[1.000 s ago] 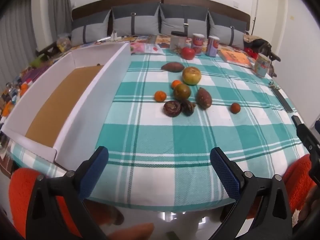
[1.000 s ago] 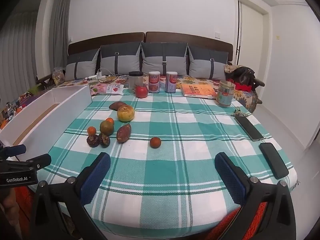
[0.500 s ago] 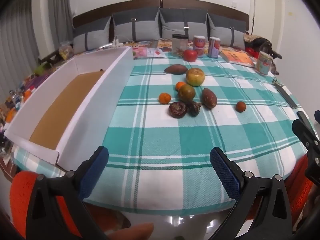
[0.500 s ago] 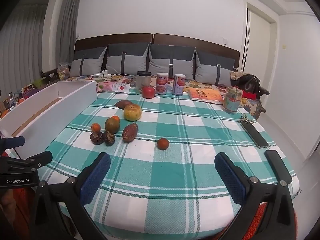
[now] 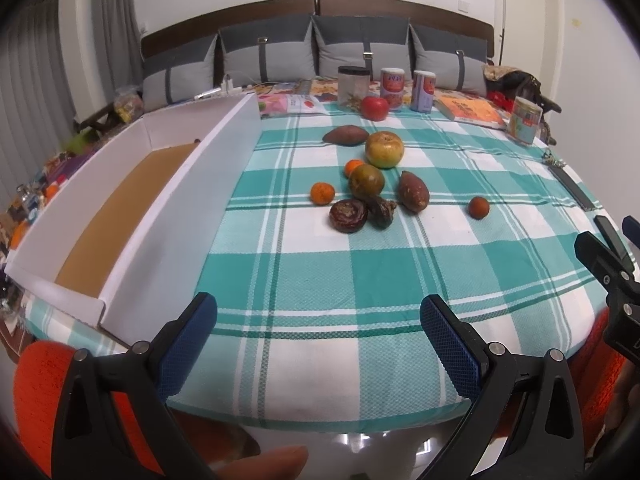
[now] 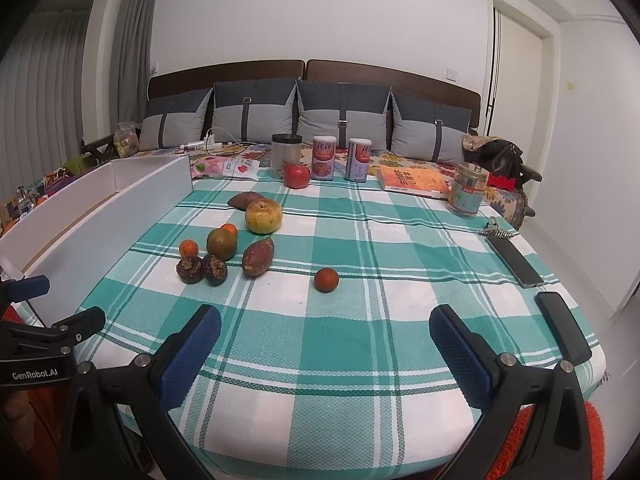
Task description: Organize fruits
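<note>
Now both views sit higher & closer vs 1 s ago; fruit itself hasn't budged. Left gripper (image 5: 318, 330) and right gripper (image 6: 325, 334) are both spread wide, holding nothing. Fruit cluster (image 5: 366, 194) lies mid-cloth, right of the white box (image 5: 132, 208); box looks empty. Sorting not begun, prob. approach phase.

The left tongs (image 5: 318, 332) gape wide, holding nothing. The right tongs (image 6: 325, 342) do likewise. Both sit level, side by side.
</note>
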Available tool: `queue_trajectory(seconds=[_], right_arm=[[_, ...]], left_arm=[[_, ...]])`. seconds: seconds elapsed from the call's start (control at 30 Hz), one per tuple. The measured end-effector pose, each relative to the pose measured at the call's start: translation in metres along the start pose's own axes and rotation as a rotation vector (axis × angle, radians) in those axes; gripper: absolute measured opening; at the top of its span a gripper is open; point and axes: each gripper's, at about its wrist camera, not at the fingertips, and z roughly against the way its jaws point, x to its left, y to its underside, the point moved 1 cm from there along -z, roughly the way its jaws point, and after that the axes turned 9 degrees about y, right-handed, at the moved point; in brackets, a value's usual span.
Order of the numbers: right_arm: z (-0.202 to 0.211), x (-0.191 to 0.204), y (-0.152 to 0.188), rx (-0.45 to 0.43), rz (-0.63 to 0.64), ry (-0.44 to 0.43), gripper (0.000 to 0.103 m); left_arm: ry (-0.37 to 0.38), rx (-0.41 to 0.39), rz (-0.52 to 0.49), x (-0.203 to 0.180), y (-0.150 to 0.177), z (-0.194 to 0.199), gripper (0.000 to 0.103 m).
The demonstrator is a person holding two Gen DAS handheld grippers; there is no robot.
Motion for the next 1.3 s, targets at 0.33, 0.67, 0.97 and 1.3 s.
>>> queue_trajectory(seconds=[0.33, 0.67, 0.97, 1.3], right_arm=[[-0.0031, 0.0004, 0.0011, 0.004, -0.012, 0.007, 0.103], [-0.0036, 0.004, 0.0033, 0.004, 0.004, 0.003, 0.103], [-0.0007, 0.0056, 0.0024, -0.009, 0.005, 0.003, 0.103], [-0.0021, 0.0028, 0.0022, -0.008, -0.004, 0.005, 0.103]], left_arm=[[-0.005, -0.036, -0.033, -0.0064, -0.0007, 0.0047, 0.102], [-0.012, -0.042, -0.029, -0.0043, -0.0006, 0.0035, 0.102], [-0.013, -0.058, -0.029, -0.0027, -0.0017, 0.0045, 0.102], [-0.013, -0.049, -0.029, -0.0051, 0.0003, 0.005, 0.102]])
